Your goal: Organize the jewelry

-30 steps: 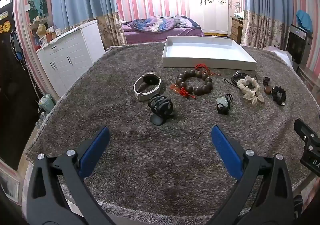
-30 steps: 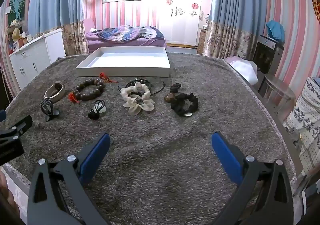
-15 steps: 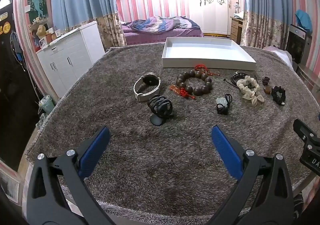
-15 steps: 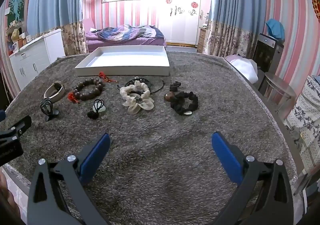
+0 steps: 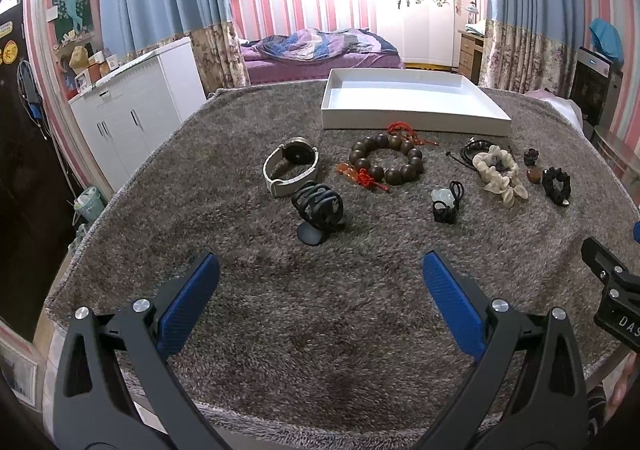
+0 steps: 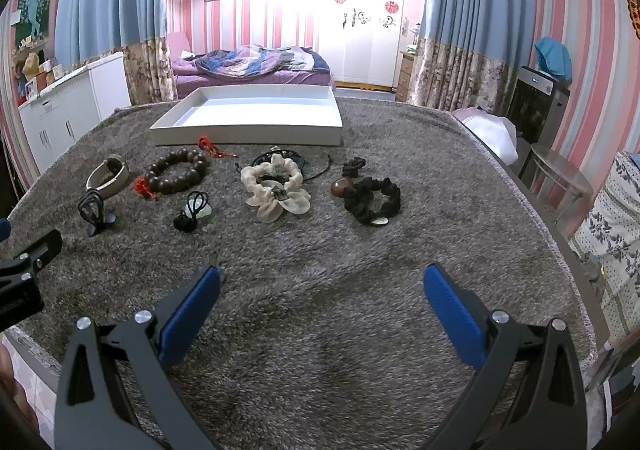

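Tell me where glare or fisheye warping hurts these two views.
Left wrist view: the bright back wall behind the purple bed is blown out, and the grey shaggy carpet bows at its edges. Right wrist view: the same glare; the shallow white tray and the jewelry stay sharp.

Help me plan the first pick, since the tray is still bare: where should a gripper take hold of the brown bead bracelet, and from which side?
Grip the brown bead bracelet across one stretch of its ring, probably the near side, coming from above. It lies flat as an open loop on the grey rug, so one finger can drop inside, one outside. Avoid the left, where the red tassel lies.
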`<action>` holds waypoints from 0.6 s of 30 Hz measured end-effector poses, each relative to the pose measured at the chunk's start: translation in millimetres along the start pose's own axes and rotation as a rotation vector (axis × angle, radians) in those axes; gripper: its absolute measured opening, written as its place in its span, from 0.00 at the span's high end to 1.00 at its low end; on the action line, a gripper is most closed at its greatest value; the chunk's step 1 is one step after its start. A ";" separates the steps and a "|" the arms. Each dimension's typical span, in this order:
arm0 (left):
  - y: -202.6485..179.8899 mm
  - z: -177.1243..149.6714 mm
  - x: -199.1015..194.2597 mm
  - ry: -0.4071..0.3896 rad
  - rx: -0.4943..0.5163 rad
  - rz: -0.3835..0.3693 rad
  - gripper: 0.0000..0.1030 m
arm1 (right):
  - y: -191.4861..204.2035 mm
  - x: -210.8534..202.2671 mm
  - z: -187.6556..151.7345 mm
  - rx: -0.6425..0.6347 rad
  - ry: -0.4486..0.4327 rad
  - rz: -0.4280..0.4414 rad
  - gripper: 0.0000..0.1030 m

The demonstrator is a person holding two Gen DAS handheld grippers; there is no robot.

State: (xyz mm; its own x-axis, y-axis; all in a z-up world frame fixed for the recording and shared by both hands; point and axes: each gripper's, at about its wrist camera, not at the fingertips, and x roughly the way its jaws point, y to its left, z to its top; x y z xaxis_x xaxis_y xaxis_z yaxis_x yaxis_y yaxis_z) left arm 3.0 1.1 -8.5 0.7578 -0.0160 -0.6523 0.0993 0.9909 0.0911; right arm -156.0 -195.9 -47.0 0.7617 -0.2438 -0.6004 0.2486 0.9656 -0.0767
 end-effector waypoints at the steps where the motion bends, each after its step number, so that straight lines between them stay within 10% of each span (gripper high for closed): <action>1: -0.2 0.2 -0.4 0.001 0.001 0.000 0.03 | 0.0 0.0 -0.1 0.001 0.000 0.001 0.02; 18: -2.4 -0.9 4.2 0.005 0.003 0.002 0.03 | 3.5 9.0 -1.5 -0.012 0.009 -0.009 0.02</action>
State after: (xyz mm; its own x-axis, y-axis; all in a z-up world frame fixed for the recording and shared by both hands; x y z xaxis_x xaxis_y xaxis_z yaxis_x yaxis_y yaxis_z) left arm 5.4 -1.2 -12.1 0.7547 -0.0129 -0.6559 0.0997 0.9904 0.0952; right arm -149.1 -194.6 -53.8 0.7543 -0.2514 -0.6065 0.2479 0.9645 -0.0915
